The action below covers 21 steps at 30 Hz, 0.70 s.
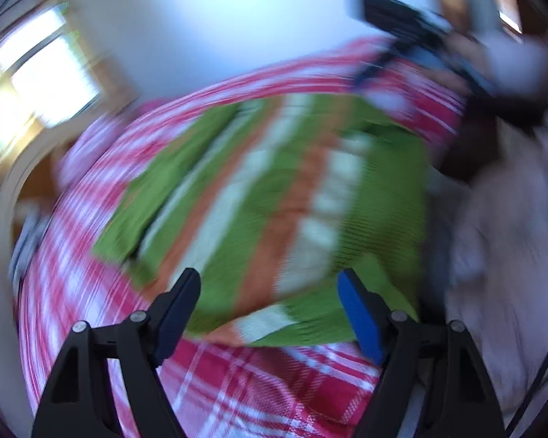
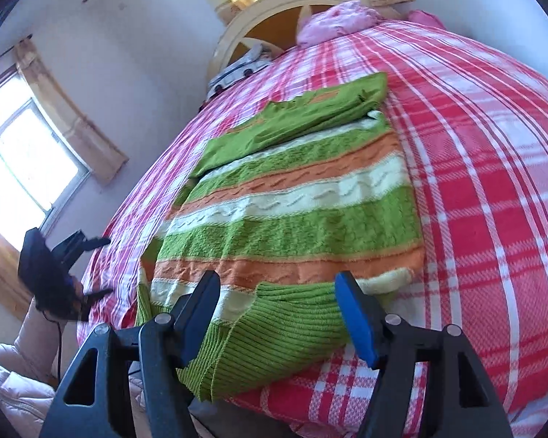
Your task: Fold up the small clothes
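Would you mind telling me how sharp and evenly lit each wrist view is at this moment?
Left wrist view: heavy motion blur smears the striped sweater and plaid bedspread; only the left gripper stays crisp. Right wrist view: sharp, knit texture clear, with fisheye bulging of the bed and a blown-out window.

Bedroom in a home. Bed (image 2: 493, 182) under a red plaid cover, cream headboard (image 2: 274, 3) and pink pillow (image 2: 332, 22) at 12 o'clock, wood-framed window (image 2: 22, 168) at 9 o'clock, plain white walls.
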Each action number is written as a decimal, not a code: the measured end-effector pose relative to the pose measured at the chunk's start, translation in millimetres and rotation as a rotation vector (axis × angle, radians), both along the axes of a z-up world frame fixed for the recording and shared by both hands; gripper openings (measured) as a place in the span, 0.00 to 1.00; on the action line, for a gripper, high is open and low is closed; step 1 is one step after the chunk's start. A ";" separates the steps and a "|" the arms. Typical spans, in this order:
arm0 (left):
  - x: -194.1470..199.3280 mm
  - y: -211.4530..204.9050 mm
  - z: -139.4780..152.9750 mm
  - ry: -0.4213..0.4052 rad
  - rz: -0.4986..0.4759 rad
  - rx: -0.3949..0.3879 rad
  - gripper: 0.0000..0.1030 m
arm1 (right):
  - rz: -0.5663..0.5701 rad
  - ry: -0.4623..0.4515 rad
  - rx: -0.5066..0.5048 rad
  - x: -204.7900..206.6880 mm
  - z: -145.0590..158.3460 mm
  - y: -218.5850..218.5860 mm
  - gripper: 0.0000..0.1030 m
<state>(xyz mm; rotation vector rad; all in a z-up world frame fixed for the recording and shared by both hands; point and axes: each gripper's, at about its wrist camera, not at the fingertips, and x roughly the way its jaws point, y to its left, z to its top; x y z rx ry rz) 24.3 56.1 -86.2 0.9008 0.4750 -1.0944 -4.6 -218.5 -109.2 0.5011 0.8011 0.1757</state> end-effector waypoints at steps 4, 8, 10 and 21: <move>1.5 -22.5 -24.1 0.061 -0.170 0.188 0.63 | -0.072 0.017 0.007 -3.6 0.9 -11.8 0.64; 13.2 -32.2 -46.7 0.163 -0.257 0.296 0.35 | -0.111 0.007 -0.014 -8.1 12.1 -18.8 0.64; 15.8 -31.2 -45.4 0.192 -0.281 0.286 0.33 | -0.118 0.004 -0.027 -10.0 16.7 -21.0 0.64; 48.2 -11.7 -16.9 0.381 0.050 -0.055 0.08 | -0.121 0.007 -0.096 3.3 25.4 -30.9 0.64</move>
